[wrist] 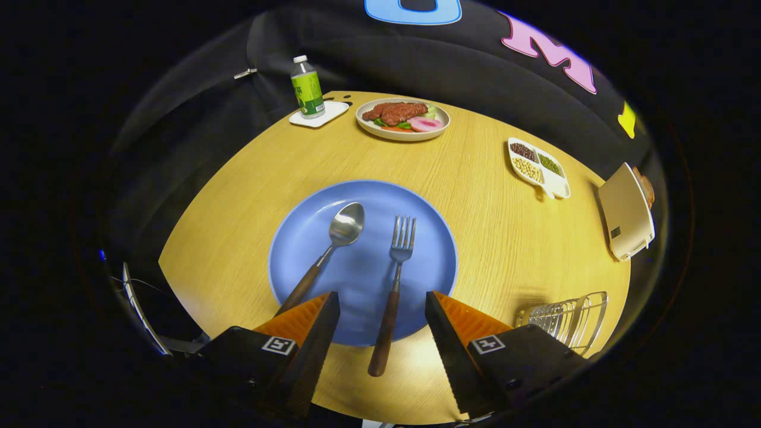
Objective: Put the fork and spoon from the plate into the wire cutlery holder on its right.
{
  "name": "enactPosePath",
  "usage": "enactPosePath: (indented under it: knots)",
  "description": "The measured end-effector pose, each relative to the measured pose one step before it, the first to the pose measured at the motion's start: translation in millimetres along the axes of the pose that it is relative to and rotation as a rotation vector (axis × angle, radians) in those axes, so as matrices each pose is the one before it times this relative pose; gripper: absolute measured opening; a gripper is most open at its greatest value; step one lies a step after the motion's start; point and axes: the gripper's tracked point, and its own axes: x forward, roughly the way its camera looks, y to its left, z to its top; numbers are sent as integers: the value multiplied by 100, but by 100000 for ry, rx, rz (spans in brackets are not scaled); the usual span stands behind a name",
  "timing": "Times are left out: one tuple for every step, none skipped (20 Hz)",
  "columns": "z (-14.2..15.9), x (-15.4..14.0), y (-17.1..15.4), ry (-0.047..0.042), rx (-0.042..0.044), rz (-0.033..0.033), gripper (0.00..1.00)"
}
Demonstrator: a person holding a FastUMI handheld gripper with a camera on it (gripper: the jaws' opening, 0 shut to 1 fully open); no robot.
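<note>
A blue plate (309,238) lies on the wooden table just ahead of my fingers. On it rest a spoon (333,246) on the left and a fork (395,279) on the right, both with dark wooden handles. The fork's handle runs off the plate's near rim and lies between my fingers. The spoon's handle disappears behind the left finger (312,333). My gripper (383,300) is open, above the plate's near edge, touching nothing. The wire cutlery holder (568,318) stands to the right of the plate, just beyond the right finger (458,333).
At the table's far side stand a green-labelled bottle (307,88) on a white coaster, a plate of food (403,119), and a divided white dish of beans (538,167). A cream toaster (625,211) sits at the far right edge.
</note>
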Motion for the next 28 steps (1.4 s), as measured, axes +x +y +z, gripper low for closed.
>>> enactPosePath:
  knots:
    - [-168, 594, -40, 1476, 196, 52, 88]
    - [-228, 483, -61, 1500, -106, -271, 83]
    - [-286, 381, 36, 1683, 219, 315, 80]
    - [-256, 268, 60, 1781, 336, 279, 78]
    - [-211, 386, 116, 1510, 833, 635, 77]
    - [-239, 156, 85, 1854, 688, 245, 71]
    - [-190, 225, -62, 1188, 528, 368, 65]
    - [-82, 178, 144, 950, 335, 593, 54]
    - [-121, 35, -18, 575, 46, -148, 50]
    - [-100, 74, -138, 374, 218, -307, 44]
    - [-162, -27, -260, 1033, 470, -826, 40]
    - [-102, -273, -54, 1274, 1629, 294, 28]
    - [-1, 503, 9, 1362, 1700, 666, 24]
    - [-35, -317, -154, 656, 2434, 502, 22]
    - [-157, 133, 167, 1630, 2169, 2204, 17]
    - [-24, -111, -42, 184, 1704, 2006, 12]
    - [-72, -326, -135, 771, 793, 1788, 11]
    - [-127, -326, 115, 786, 141, 1548, 9]
    - [39, -461, -109, -409, -472, 919, 9]
    - [-75, -589, -280, -458, -210, 382, 8]
    - [-110, -686, -282, -393, 549, 466, 8]
    - [22, -829, -33, -526, 847, 1259, 9]
    - [123, -836, -264, -745, 897, 880, 8]
    - [-285, -1060, -277, 633, 488, 1319, 9]
    - [-136, -1101, -256, 36, 441, 1211, 8]
    - [-202, -1188, -382, -173, 155, 806, 8]
    - [-134, -1294, -576, -434, -274, 500, 8]
    - [-263, -1239, -639, -61, -692, 460, 8]
